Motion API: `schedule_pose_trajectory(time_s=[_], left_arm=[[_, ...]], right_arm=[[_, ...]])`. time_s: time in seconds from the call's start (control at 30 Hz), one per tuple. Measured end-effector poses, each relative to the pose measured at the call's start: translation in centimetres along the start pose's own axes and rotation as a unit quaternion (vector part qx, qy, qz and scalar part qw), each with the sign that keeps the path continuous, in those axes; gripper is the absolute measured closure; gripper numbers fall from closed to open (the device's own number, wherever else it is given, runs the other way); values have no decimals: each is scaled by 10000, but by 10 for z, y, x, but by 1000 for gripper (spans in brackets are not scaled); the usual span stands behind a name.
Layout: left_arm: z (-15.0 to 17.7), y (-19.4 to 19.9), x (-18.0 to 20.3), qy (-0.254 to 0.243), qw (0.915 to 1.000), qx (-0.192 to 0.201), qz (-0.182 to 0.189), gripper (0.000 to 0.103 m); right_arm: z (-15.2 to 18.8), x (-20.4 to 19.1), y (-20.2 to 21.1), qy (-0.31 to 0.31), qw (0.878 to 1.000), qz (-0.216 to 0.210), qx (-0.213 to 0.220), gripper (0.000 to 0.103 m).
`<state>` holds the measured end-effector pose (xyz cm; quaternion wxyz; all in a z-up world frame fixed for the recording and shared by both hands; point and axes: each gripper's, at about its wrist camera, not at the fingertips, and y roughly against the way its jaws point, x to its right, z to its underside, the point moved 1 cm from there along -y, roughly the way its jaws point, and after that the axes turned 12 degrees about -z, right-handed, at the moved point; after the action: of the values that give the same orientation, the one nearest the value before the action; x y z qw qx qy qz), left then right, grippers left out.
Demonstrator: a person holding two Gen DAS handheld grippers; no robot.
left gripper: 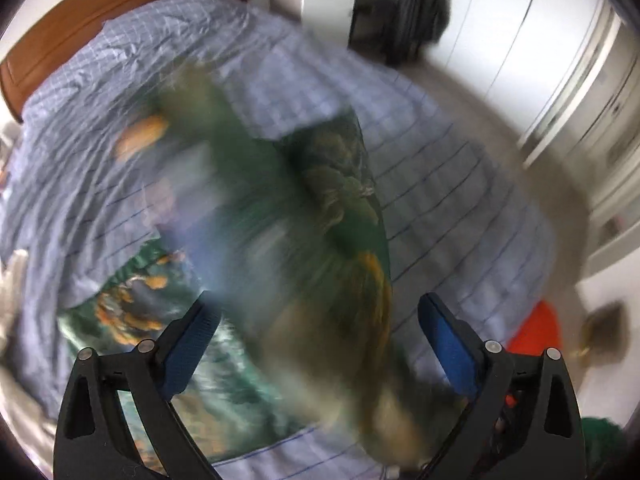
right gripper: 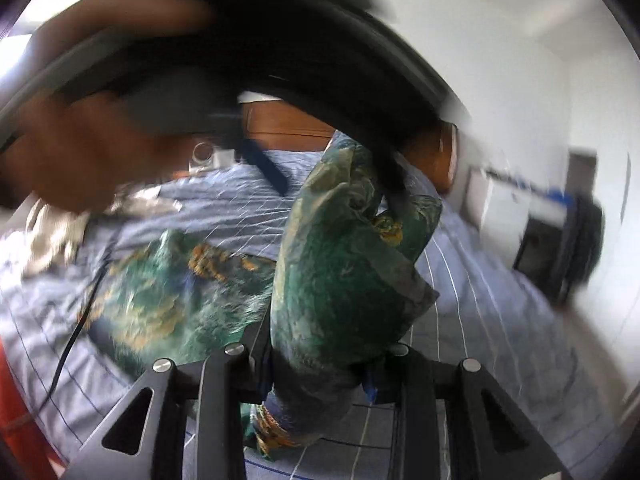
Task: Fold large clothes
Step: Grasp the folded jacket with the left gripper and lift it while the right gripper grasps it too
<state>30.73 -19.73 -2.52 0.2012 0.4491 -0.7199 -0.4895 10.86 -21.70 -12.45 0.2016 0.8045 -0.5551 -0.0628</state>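
Right claw [right gripper: 320,364] pinching green patterned garment [right gripper: 340,280]; left claw [left gripper: 318,344] spread, empty; garment bunched over bed [left gripper: 440,200], folding barely begun.

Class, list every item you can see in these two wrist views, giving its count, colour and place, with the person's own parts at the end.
Garment: one, green with orange-gold print, part spread on the bed, part lifted.
Bed cover: one, pale blue checked, over the bed.
Headboard: one, brown wood, at the bed's far end.
Wardrobe doors: white, along the wall beyond the bed.
Dark item: one, black, blurred, beside white furniture in the corner.
Orange-red object: one, on the floor by the bed; blurred.
Left gripper: one, black with blue fingers, open over the garment.
Right gripper: one, black, shut on the garment.
Hand: one, blurred, holding the left gripper, upper left of the right wrist view.
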Motion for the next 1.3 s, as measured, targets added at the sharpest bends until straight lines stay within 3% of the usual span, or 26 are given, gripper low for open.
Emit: schedule_pose_trajectory(time_s=[0.07,0.13,0.17,0.2,0.27,0.33,0.37,0.43,0.5,0.6,0.73,0.9,1.07,1.2,1.3], left_arm=[[0,-15,3,-176,9985,-324,-412,10],[4,-26,4,-263,9951,-508,-808,35],[7,-29,2,-224,9948,-579,-803,58],[11,-29,-2,-74,9965,-608,-571,70],[15,-24,-12,89,9980,-529,-329,74],[21,-15,-29,186,9990,-358,-166,75],[24,-11,-38,242,9992,-296,-133,75],[35,-3,-69,436,9989,-149,8,75],[46,1,-102,666,9977,-32,106,75],[57,-3,-148,983,9950,85,125,74],[86,-15,-184,1394,9900,122,159,74],[126,-29,-216,1849,9818,234,353,73],[166,-51,-243,2250,9727,181,535,70],[200,-80,-260,2696,9584,44,938,66],[217,-101,-265,3044,9441,50,1261,64]], right_arm=[[0,-25,-4,602,9982,-6,-28,71],[2,-40,-7,942,9955,-14,-28,71],[3,-43,-8,1033,9946,-26,-38,71],[3,-44,-10,1057,9944,-45,-62,71],[1,-38,-11,929,9955,-161,-108,67],[-2,-33,-3,773,9961,-424,-82,44],[-4,-30,4,639,9955,-702,-47,38],[-10,-18,18,178,9896,-1427,2,37],[-16,-3,25,-325,9818,-1870,4,37],[-23,28,19,-1084,9723,-2072,-20,37],[-30,36,-20,-1218,9697,-2095,-311,64],[-36,11,-71,-1110,9581,-2521,-780,65],[-25,-26,-113,-726,9510,-2643,-1434,65],[0,-40,-140,-857,9369,-2712,-2034,67],[14,-48,-152,-849,9352,-2647,-2193,67]])
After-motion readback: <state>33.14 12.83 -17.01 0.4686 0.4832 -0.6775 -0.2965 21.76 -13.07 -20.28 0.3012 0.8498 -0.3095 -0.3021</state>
